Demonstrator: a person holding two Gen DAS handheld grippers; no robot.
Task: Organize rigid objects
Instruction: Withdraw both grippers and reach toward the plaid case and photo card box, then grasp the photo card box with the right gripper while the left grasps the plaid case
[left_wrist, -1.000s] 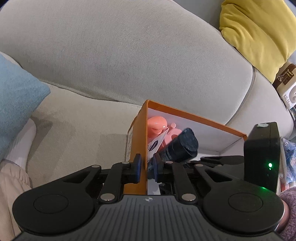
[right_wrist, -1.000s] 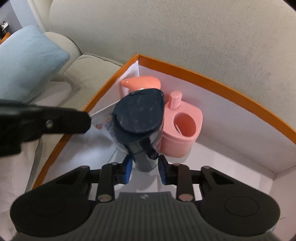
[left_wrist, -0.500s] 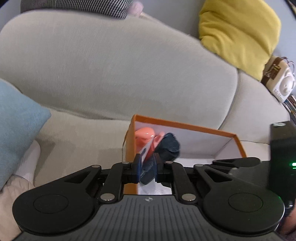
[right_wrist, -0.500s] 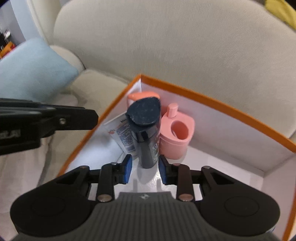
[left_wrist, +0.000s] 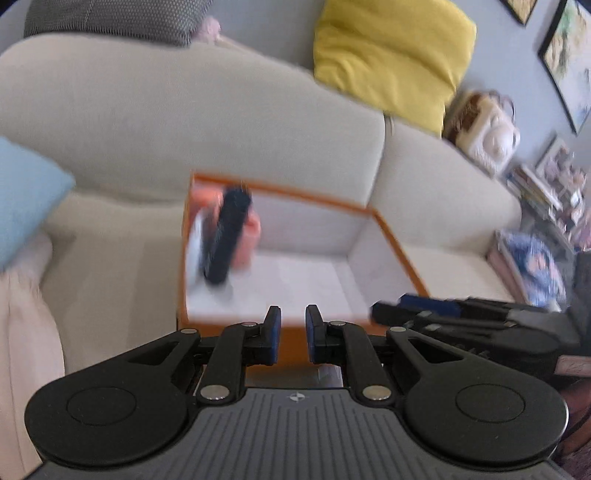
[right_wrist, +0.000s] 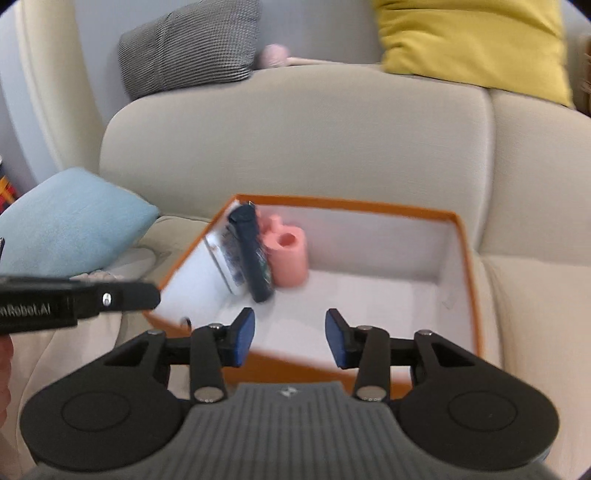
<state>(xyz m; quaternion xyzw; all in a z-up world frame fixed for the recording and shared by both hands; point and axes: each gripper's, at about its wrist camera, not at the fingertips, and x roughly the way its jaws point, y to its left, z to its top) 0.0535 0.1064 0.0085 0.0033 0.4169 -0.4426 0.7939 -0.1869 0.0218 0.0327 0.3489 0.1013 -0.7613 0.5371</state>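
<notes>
An orange box (right_wrist: 467, 258) with a white inside sits on the beige sofa seat; it also shows in the left wrist view (left_wrist: 399, 251). In its far left corner a dark navy bottle (right_wrist: 253, 258) leans against a pink container (right_wrist: 288, 258), with a white tube (right_wrist: 225, 258) beside it. The bottle (left_wrist: 227, 236) is blurred in the left wrist view. My right gripper (right_wrist: 290, 341) is open and empty, above the box's near edge. My left gripper (left_wrist: 292, 334) is almost shut with a narrow gap and holds nothing, at the box's near wall.
A light blue cushion (right_wrist: 70, 218) lies left of the box. A yellow cushion (right_wrist: 472, 40) and a grey cushion (right_wrist: 188, 48) rest on top of the sofa back. Shelves with books and a cream bag (left_wrist: 487, 136) stand at the right.
My right gripper let go of the navy bottle, opened and pulled back from the box. The bottle now leans in the corner. My left gripper let go of the box wall and drew back.
</notes>
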